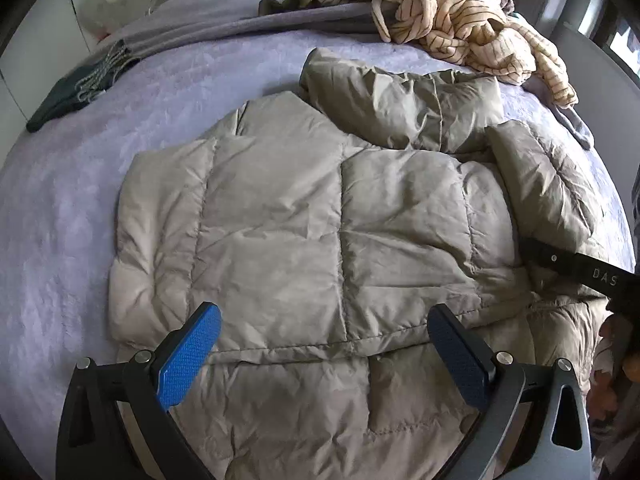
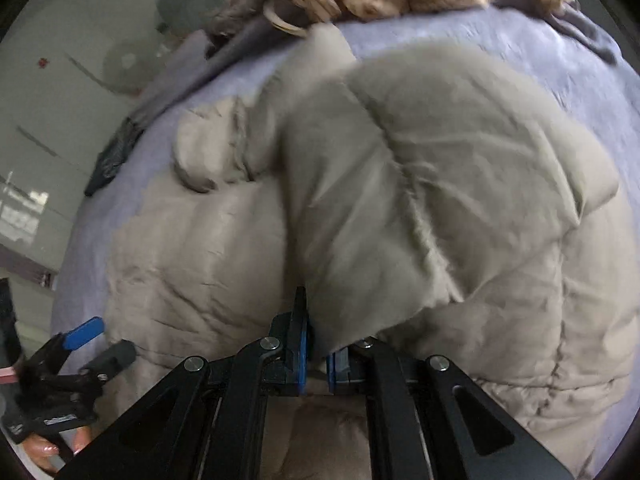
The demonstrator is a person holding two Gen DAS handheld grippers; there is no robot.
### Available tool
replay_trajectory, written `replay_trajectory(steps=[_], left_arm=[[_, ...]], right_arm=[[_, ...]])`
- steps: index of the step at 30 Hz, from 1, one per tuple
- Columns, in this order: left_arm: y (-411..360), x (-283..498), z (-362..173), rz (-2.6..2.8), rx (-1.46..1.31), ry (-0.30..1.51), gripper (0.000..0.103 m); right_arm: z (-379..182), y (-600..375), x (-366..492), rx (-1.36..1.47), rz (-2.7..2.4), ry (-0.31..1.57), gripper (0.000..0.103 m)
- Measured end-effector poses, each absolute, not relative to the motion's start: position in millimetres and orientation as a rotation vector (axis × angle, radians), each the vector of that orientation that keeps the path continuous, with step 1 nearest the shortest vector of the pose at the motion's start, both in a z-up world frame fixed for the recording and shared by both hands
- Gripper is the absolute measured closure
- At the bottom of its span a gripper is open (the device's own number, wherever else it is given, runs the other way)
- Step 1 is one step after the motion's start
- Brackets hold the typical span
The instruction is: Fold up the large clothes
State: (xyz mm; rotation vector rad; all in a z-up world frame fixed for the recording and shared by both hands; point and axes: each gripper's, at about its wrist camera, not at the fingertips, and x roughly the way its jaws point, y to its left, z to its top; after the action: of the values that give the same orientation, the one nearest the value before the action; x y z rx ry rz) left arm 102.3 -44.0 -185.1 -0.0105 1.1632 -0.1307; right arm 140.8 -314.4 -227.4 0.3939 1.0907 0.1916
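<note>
Puffer jacket on the bed, one side lifted

The grey puffer jacket (image 1: 312, 208) lies spread on the lilac bed cover (image 1: 60, 200). The left gripper (image 1: 324, 344) hovers released over its near hem, jaws wide apart. The right gripper (image 2: 316, 364) is clenched on a fold of the jacket's side, raised over the body.

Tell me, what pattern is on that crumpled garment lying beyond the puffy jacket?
Cream with thin dark stripes; the striped garment shows best in the left wrist view.
</note>
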Motion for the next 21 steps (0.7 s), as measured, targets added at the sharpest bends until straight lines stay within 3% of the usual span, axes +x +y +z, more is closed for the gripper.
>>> replay_trajectory(steps=[1,3,4,5,7,16,18,19,20,21], left_arm=[[-43,102,-185,-0.134,-0.018,1.164,0.000],[-43,104,-185,-0.145,-0.039,1.162,0.000],[-43,106,-184,-0.148,-0.047,1.160,0.000],[-42,108,-183,-0.152,-0.059,1.155,0.000],[-40,113,-180,-0.158,-0.072,1.146,0.000],[-17,133,-167,-0.174,-0.151,1.104,0.000],[-8,135,-165,-0.179,-0.178,1.096,0.000],[-4,136,-164,-0.184,-0.192,1.095,0.000],[1,137,-164,-0.192,-0.211,1.094,0.000],[7,137,-164,-0.200,-0.235,1.094,0.000]], right_arm=[[-229,-316,141,0.419,0.189,1.102,0.094],[-226,-322,140,0.476,0.198,1.129,0.081],[-221,-326,137,0.509,0.208,1.129,0.065],[-216,-331,132,0.534,0.209,1.115,0.042],[-202,-347,118,0.574,0.174,1.056,0.034],[-200,-433,113,1.011,-0.008,0.890,0.034],[-202,-442,117,1.073,-0.023,0.864,0.047],[-201,-441,123,1.081,-0.023,0.857,0.076],[-197,-438,128,1.067,-0.015,0.860,0.088],[-189,-429,135,1.021,0.007,0.859,0.088]])
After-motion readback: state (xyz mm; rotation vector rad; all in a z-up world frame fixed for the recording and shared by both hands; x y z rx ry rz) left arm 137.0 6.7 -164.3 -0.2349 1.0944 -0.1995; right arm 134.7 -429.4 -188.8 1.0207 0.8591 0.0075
